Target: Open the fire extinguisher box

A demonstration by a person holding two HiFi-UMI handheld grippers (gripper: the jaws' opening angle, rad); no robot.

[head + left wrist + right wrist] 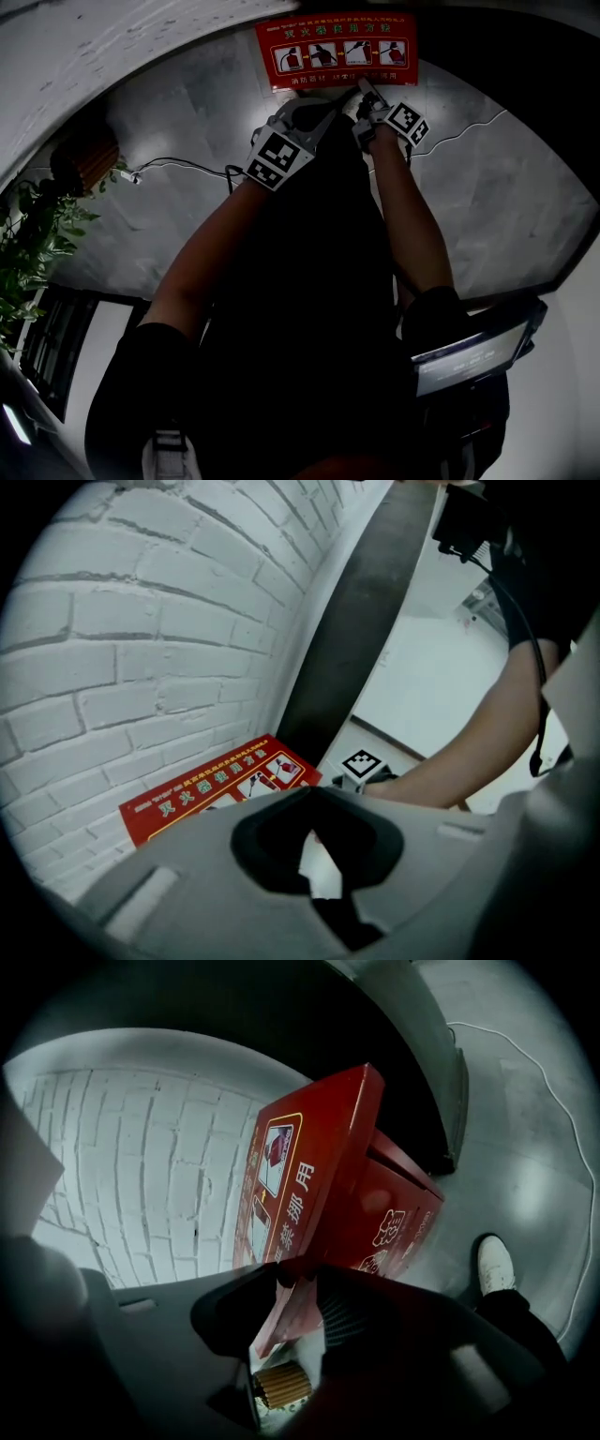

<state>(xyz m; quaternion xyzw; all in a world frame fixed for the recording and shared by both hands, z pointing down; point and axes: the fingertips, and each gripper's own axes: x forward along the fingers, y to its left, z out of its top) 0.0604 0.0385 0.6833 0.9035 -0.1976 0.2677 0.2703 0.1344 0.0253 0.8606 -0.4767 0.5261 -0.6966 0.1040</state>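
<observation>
The red fire extinguisher box (336, 49) stands on the floor against a white brick wall. Its lid carries a strip of pictograms (216, 785). In the right gripper view the lid (314, 1166) is tilted up off the red body (398, 1213). My right gripper (295, 1274) is shut on the lid's near edge, which runs between its jaws. In the head view that gripper (364, 92) reaches the box's front edge. My left gripper (319, 111) hovers just short of the box. Its jaw tips (314, 791) meet with nothing between them.
A dark upright panel (356, 621) stands right of the box. A white cable (178, 161) trails over the grey floor. A potted plant (28, 244) is at the left. The person's white shoe (494, 1262) is beside the box, and a device with a screen (469, 356) hangs at the waist.
</observation>
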